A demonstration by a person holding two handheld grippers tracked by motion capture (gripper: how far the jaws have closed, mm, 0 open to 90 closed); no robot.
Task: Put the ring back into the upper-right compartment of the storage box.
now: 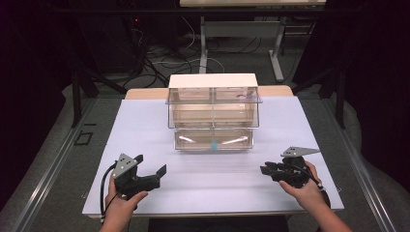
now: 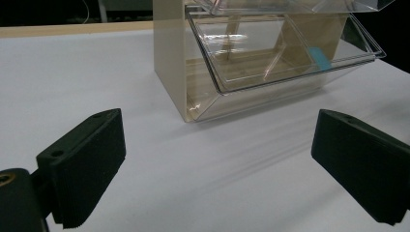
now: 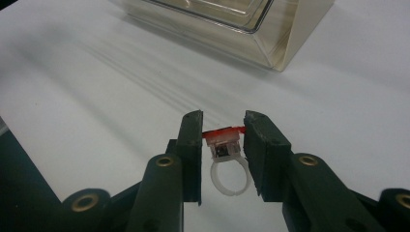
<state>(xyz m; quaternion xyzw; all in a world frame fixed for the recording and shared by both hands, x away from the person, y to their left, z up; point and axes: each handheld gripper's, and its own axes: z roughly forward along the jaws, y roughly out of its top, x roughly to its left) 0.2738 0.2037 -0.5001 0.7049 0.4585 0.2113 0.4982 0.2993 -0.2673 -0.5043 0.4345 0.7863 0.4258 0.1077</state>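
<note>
Right gripper (image 3: 223, 140) up close: jaws clamped on a small plastic ring (image 3: 227, 162), white band hanging below, red top pinched between the pads. Grip looks thin, only the red cap's edges are caught, band dangles free under the jaws. So the ring sits in the right gripper, low over the white table sheet (image 1: 145, 125), front right, well short of the clear drawer organizer (image 1: 212, 113).

Left gripper (image 1: 147, 174) at front left, jaws wide apart, nothing between them; black pads (image 2: 82, 164) frame the organizer's corner from the left gripper view. Bottom drawer (image 1: 212, 139) looks tilted out twd the person, small blue bit (image 1: 213, 144) at its front, poss. a handle or tag, can't tell.

My read: ring's headed for a drawer, w/ left gripper free to steady or open one.

Risks from here:
- Ring twists or pops out, bc pads bite such a narrow spot; any knock on the drawer lip could flick it.
- Clear walls are hard to judge, so a jaw may bump the front edge.
- Organizer may slide on the sheet if pushed w/o the left bracing it.
</note>
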